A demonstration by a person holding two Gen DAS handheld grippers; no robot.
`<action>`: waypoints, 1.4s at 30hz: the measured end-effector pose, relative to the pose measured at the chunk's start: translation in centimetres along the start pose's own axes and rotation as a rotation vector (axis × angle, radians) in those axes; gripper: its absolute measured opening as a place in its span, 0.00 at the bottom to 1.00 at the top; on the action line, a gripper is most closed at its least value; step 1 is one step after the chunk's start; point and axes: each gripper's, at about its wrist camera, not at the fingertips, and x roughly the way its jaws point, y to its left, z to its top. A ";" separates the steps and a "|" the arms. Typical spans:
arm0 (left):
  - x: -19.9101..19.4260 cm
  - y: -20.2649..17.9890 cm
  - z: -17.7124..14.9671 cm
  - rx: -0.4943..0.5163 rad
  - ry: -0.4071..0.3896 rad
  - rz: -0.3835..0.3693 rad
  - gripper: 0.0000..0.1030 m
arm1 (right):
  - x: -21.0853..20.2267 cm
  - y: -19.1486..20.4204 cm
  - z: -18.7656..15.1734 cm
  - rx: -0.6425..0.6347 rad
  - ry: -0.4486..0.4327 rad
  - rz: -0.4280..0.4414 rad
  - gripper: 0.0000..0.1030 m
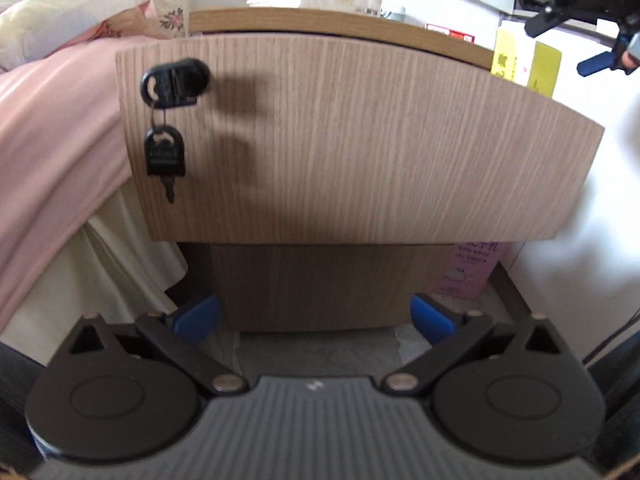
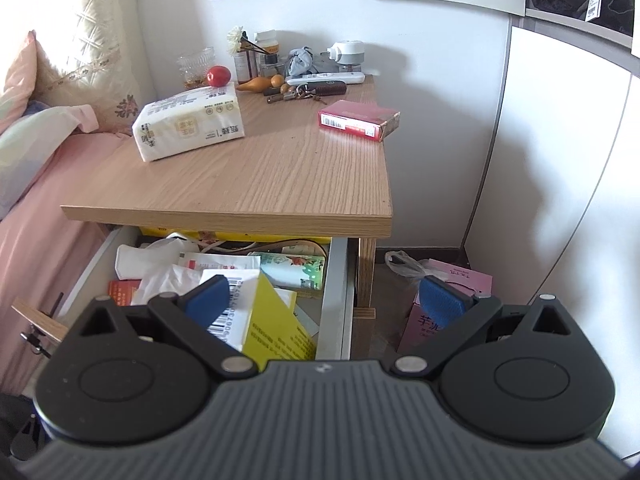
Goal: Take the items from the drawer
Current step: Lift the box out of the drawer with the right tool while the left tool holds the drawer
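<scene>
The wooden drawer front (image 1: 360,140) fills the left wrist view, with a black key (image 1: 165,156) hanging from its lock at the upper left. My left gripper (image 1: 316,318) is open, low in front of the drawer, holding nothing. From the right wrist view the drawer (image 2: 338,292) stands pulled out under the nightstand top. It is crammed with a yellow box (image 2: 276,328), a barcoded white packet (image 2: 232,312), a green tissue pack (image 2: 296,270) and a red box (image 2: 122,292). My right gripper (image 2: 326,299) hovers open above the drawer's right side, also seen as the right gripper (image 1: 572,46).
The nightstand top (image 2: 280,176) carries a tissue pack (image 2: 188,124), a red box (image 2: 358,120), a remote, bottles and a red fruit. A pink bed (image 2: 36,220) lies to the left. A pink box (image 2: 444,304) sits on the floor by the white wardrobe (image 2: 560,160).
</scene>
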 end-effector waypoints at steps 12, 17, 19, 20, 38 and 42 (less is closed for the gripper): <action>0.7 -0.1 -0.6 0.017 0.016 0.011 1.00 | -0.5 -1.3 -0.6 0.034 -0.013 0.005 1.00; 0.1 -0.5 -0.4 0.023 -0.019 0.017 1.00 | -0.7 -1.0 -0.7 0.029 -0.025 0.016 1.00; -0.1 -0.6 -0.3 0.029 -0.027 0.011 1.00 | -1.0 -0.8 -0.7 0.023 -0.034 0.017 1.00; -0.1 -0.8 -0.3 0.031 -0.030 0.008 1.00 | -1.1 -0.7 -0.7 0.020 -0.039 0.018 1.00; -3.7 -1.9 0.7 0.072 -0.229 0.028 1.00 | -1.0 2.4 -3.1 0.029 -0.169 0.049 1.00; -4.4 -2.0 0.9 0.085 -0.296 0.059 1.00 | -0.2 2.7 -3.7 0.046 -0.193 0.044 1.00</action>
